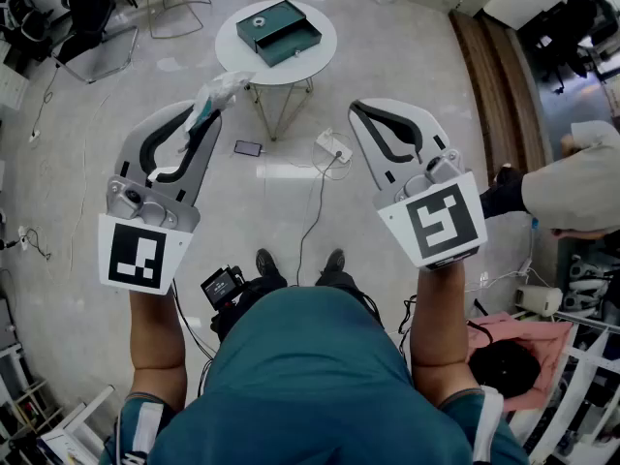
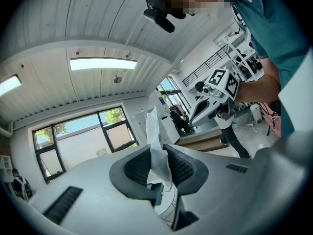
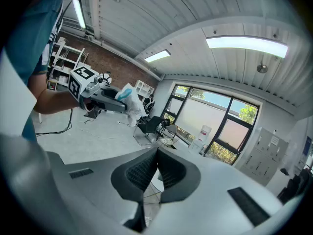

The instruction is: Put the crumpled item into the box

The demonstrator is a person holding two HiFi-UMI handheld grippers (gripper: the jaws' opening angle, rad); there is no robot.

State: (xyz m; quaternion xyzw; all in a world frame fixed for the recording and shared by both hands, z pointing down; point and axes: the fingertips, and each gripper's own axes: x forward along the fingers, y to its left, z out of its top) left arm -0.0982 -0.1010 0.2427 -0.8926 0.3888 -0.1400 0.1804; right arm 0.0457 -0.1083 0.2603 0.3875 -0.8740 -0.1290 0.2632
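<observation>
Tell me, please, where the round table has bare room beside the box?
The green box fills most of the round table. Bare crescents remain at its left edge and along the front edge; the back and right rims are crowded.

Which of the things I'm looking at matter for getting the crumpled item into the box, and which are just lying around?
For the job:
- crumpled white item, clamped in the left gripper
- green box
- round white table that the box sits on

Just lying about:
- phone on the floor
- power strip on the floor
- black chair
</observation>
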